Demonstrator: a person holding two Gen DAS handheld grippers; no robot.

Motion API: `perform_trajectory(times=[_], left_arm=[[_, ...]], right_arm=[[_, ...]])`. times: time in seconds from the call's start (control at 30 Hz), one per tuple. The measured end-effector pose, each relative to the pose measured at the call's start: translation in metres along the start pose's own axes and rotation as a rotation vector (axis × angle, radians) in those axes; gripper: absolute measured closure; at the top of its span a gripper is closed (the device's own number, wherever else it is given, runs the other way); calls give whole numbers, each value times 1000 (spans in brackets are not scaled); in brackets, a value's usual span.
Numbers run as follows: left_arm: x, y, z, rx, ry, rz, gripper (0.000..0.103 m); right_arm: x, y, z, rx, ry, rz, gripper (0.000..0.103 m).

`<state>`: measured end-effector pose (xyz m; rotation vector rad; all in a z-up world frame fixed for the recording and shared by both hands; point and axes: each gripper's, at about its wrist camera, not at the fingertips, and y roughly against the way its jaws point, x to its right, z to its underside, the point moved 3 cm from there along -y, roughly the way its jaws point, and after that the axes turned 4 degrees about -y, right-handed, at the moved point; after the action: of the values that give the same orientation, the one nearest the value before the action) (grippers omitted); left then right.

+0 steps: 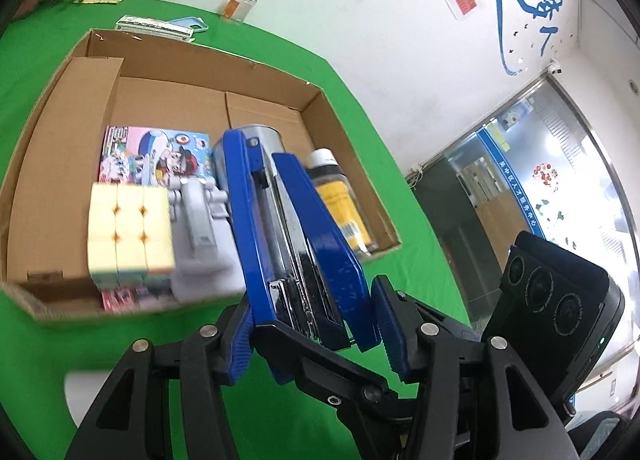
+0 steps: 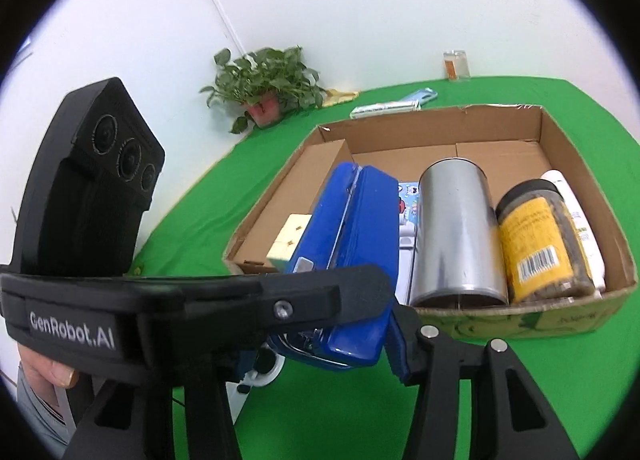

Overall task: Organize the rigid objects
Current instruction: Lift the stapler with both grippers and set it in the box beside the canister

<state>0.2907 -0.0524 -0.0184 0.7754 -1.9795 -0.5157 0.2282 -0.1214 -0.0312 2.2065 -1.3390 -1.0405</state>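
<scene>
A big blue stapler (image 1: pixel 288 244) hangs above the green table, just short of the near wall of the cardboard box (image 1: pixel 200 56). My left gripper (image 1: pixel 310 334) is shut on its rear end, one blue pad on each side. In the right wrist view the same stapler (image 2: pixel 352 228) sits in my right gripper (image 2: pixel 328 340). The right pad (image 2: pixel 396 348) presses its side; the other finger is hidden behind the left tool's frame (image 2: pixel 200 300). The box (image 2: pixel 580 164) holds a pale cube (image 1: pixel 130 228), a grey desk tool (image 1: pixel 200 244), a silver can (image 2: pixel 456 236) and a yellow-labelled jar (image 2: pixel 540 244).
A colourful card pack (image 1: pixel 160 156) and a white bottle (image 2: pixel 576 212) also lie in the box; its far half is bare cardboard. Behind it are a flat pack (image 2: pixel 380 109), a blue phone case (image 2: pixel 420 96), a glass (image 2: pixel 455 64) and a potted plant (image 2: pixel 264 84). A person's thumb (image 2: pixel 60 374) shows.
</scene>
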Motion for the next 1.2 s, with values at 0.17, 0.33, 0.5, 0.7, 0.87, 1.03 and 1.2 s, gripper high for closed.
perform_trajectory(times=[0.17, 0.33, 0.5, 0.7, 0.87, 1.03, 1.2], left_arm=[[-22, -14, -22, -16, 54, 3, 53], [-35, -25, -42, -30, 66, -16, 52], [-46, -43, -47, -77, 77, -57, 46], [-47, -43, -43, -86, 75, -95, 42], [-30, 0, -26, 45, -17, -185, 24], [-15, 46, 2, 204, -106, -337, 1], [-11, 63, 41, 228, -146, -447, 1]], right_arm=[[9, -25, -13, -42, -28, -9, 53], [15, -41, -30, -59, -25, -14, 53], [25, -55, -33, -94, -44, -29, 53], [22, -63, -29, -104, -35, 0, 49], [20, -41, -24, -50, 10, 44, 20], [15, -3, -6, 66, 75, 158, 16], [22, 2, 18, 32, 70, 241, 14]])
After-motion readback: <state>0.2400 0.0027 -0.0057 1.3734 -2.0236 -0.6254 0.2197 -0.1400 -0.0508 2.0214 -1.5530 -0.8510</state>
